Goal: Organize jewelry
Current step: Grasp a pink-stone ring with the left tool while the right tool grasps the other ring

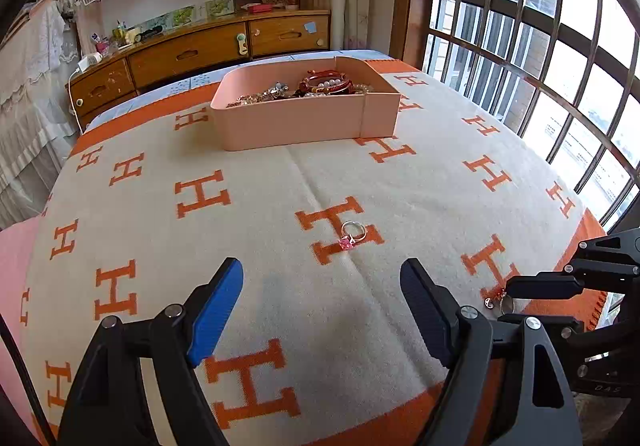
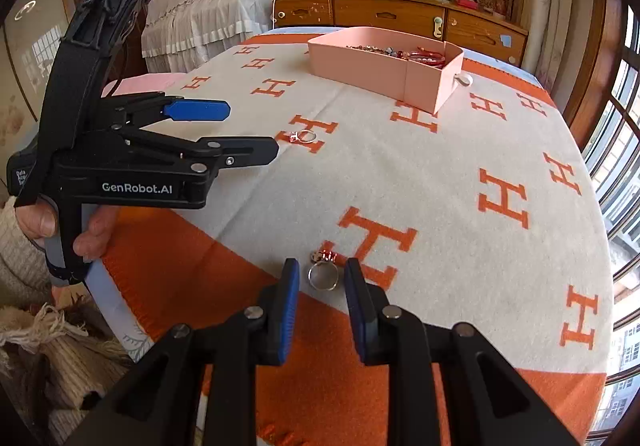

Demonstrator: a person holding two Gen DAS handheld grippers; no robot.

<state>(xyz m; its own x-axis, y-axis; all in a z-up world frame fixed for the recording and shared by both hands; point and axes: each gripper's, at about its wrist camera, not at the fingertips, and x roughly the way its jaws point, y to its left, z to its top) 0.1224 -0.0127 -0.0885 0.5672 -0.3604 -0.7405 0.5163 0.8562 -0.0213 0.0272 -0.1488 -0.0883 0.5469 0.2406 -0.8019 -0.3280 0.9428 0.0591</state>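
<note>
On the bed, an orange-and-cream blanket (image 1: 280,286) patterned with H letters carries a pink box (image 1: 304,118) already heaped with bracelets and beads at the far end. The left claw (image 1: 322,310) hangs released, jaws wide, just short of a silver ring with a pink stone (image 1: 352,235) lying on one of the orange letters. The right claw (image 2: 322,278) has its jaws narrowed around a second ring with a red ornament (image 2: 323,271) near the blanket's orange border; gaps show on both sides, so it seems not to be clenched on the ring, though the angle is poor. A hand (image 2: 68,230) grips the left tool's handle.
</note>
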